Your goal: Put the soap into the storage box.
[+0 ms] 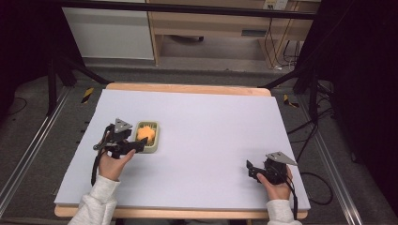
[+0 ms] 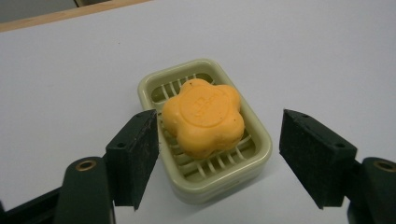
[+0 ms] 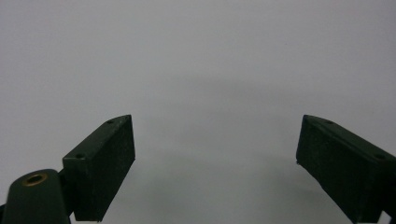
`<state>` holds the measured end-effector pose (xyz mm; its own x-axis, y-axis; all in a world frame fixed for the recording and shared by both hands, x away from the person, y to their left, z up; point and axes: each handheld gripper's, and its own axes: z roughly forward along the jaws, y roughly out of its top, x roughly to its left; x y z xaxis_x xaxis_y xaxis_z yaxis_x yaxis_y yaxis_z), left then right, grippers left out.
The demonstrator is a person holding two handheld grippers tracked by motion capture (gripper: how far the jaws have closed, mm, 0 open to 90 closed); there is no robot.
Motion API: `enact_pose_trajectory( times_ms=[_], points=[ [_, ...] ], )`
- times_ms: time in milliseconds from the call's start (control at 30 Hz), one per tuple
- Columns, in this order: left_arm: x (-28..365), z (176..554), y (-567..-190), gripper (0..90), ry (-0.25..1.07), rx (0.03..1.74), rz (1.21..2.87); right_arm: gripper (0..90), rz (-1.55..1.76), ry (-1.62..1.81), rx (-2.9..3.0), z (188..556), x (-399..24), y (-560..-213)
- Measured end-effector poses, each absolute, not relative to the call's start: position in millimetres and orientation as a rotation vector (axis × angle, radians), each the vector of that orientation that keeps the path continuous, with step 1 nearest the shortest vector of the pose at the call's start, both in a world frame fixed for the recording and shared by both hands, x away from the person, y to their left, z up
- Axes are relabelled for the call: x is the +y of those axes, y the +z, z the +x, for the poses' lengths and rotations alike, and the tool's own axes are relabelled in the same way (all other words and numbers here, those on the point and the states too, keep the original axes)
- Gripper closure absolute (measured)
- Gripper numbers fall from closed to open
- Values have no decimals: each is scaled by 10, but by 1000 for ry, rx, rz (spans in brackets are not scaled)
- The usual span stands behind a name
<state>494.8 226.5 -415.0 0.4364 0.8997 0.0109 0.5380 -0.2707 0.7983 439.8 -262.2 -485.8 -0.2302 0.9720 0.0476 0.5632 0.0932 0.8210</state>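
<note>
An orange flower-shaped soap (image 2: pixel 204 116) lies in a pale green slatted soap dish (image 2: pixel 257 154) on the white table. From above, the soap (image 1: pixel 146 133) and dish (image 1: pixel 154 146) sit at the table's left middle. My left gripper (image 2: pixel 219 158) is open, its jaws spread wide on either side of the dish's near end, touching nothing. In the high view the left gripper (image 1: pixel 139 144) sits just left of the dish. My right gripper (image 3: pixel 215 163) is open over bare table, with nothing between its jaws; the high view has the right gripper (image 1: pixel 251 169) near the front right.
The white table surface (image 1: pixel 211 126) has a wooden rim along its far edge (image 1: pixel 187 87). A wooden desk (image 1: pixel 211 28) and cables stand on the floor beyond. Black frame legs flank the table.
</note>
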Motion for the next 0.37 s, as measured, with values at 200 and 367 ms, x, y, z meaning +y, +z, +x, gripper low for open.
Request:
enact_pose_trajectory(
  times_ms=[200, 367],
  points=[
    [2438, 4850, -4216, 294, 652, 1229, 1891, 120, 1503, 1016, 1853, 4400, -2627, -4860],
    [2575, 4766, -4284, 301, 678, 1258, 1863, 119, 1504, 1021, 1848, 4399, -2633, -4860]
  ],
)
